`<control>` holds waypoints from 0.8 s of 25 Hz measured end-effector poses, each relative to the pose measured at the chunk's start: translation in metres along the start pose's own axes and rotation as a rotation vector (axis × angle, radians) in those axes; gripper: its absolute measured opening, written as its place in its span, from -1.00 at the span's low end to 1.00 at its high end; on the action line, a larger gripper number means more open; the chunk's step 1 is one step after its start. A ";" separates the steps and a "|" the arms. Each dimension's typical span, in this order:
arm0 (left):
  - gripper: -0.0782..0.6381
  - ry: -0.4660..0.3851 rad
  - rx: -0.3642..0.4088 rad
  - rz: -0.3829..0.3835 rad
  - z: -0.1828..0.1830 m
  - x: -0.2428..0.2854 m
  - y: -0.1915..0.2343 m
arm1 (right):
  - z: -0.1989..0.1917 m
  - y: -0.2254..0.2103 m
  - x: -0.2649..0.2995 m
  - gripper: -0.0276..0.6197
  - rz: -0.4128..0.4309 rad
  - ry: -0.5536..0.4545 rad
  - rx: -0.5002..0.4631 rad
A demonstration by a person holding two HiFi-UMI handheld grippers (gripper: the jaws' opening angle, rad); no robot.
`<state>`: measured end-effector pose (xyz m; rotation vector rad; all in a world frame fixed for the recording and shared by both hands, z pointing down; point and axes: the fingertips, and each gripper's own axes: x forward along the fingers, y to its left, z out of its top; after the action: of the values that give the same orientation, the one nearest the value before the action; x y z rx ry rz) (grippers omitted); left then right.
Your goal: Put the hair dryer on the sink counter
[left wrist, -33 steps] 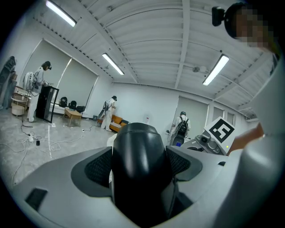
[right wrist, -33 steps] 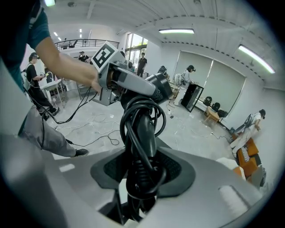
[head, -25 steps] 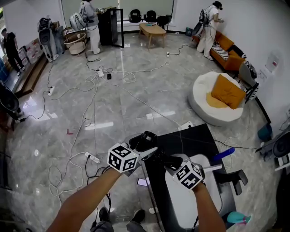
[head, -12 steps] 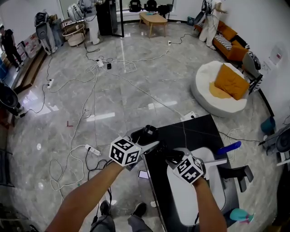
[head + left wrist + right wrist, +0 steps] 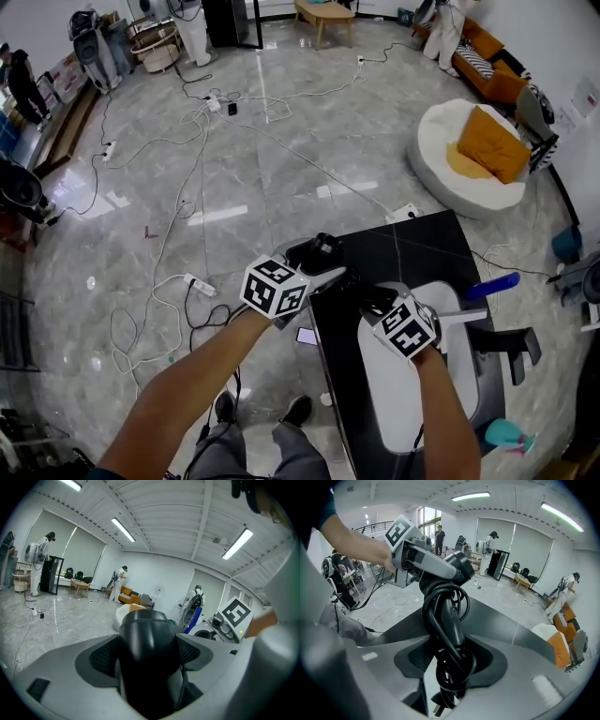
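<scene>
A black hair dryer [image 5: 324, 250] with its cord wound round the handle hangs between both grippers, over the near left corner of the black sink counter [image 5: 427, 253]. My left gripper [image 5: 323, 273] is shut on the dryer's barrel [image 5: 147, 653], which fills the gap between its jaws. My right gripper [image 5: 368, 302] holds the handle and cord bundle [image 5: 449, 625] between its pads; its jaws have just been opening a little with the bundle still between them. The plug hangs below the right jaws. The white basin [image 5: 398, 398] lies under the right hand.
A tap [image 5: 461, 318] and a blue object [image 5: 493, 284] stand at the basin's right, with a black piece [image 5: 511, 341] beside them. Cables and a power strip [image 5: 200, 284] lie on the marble floor at left. A white beanbag with an orange cushion [image 5: 473, 155] sits beyond the counter.
Both grippers have come down together with the hair dryer, closer to the counter's corner. The head view has tilted further down.
</scene>
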<state>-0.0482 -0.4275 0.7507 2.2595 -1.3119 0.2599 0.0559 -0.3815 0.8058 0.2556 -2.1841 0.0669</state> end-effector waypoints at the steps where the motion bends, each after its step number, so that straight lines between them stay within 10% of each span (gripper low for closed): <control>1: 0.27 0.007 0.001 0.000 -0.003 0.003 0.001 | -0.003 -0.001 0.002 -0.27 -0.005 0.004 0.002; 20: 0.27 0.028 0.087 0.025 -0.022 0.033 0.007 | -0.039 -0.013 0.024 -0.12 -0.016 0.011 0.175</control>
<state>-0.0353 -0.4437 0.7844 2.3040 -1.3387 0.3619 0.0760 -0.3923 0.8473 0.3702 -2.1667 0.2507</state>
